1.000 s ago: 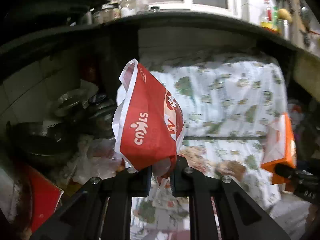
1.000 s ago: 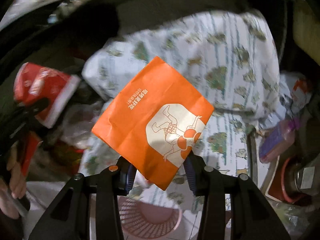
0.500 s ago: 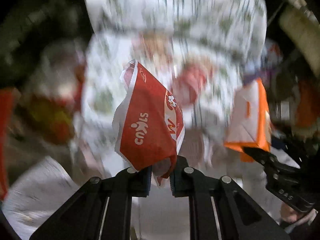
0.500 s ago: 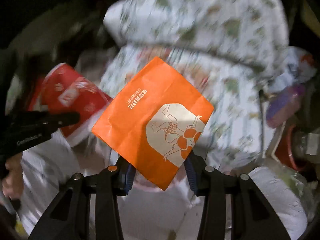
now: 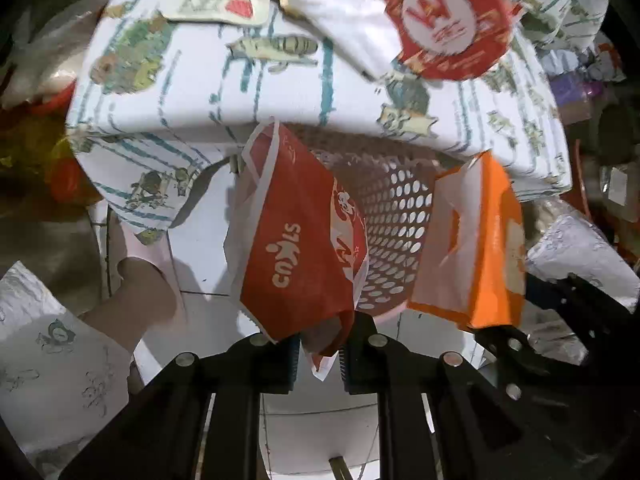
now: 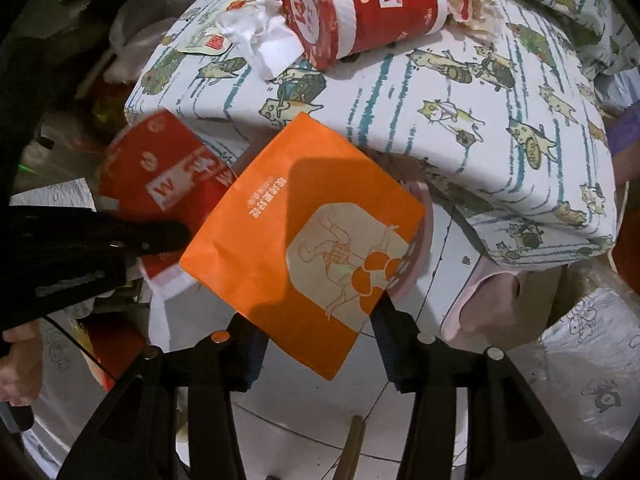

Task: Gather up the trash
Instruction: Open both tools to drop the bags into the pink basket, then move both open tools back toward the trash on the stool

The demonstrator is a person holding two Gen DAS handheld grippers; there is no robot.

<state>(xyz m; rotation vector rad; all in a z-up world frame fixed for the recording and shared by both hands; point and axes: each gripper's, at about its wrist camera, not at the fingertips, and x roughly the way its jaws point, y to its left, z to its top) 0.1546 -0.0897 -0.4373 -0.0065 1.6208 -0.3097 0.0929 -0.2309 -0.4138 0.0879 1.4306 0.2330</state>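
My left gripper (image 5: 320,344) is shut on the bottom of a red paper bag (image 5: 304,248), which stands up between its fingers. The right gripper (image 6: 320,328) has an orange paper bag (image 6: 304,232) between its pads; its jaws are opening, and the pads still touch the bag. Both point steeply down over a pink perforated basket (image 5: 400,220) on the floor, beside the table edge. In the right wrist view only the basket's rim (image 6: 425,232) shows past the orange bag. A red paper cup (image 6: 360,8) lies on its side on the table with crumpled white tissue (image 6: 260,40).
A cat-print tablecloth (image 6: 460,100) covers the table, which overhangs the basket. White floor tiles (image 5: 208,240) lie below. A person's foot in a pink slipper (image 6: 488,300) stands close by. Plastic bags and clutter (image 5: 40,80) fill the left.
Both grippers have sunk and tipped downward, from facing the counter and table to looking down over the table edge at the basket. Each bag stays in its gripper.
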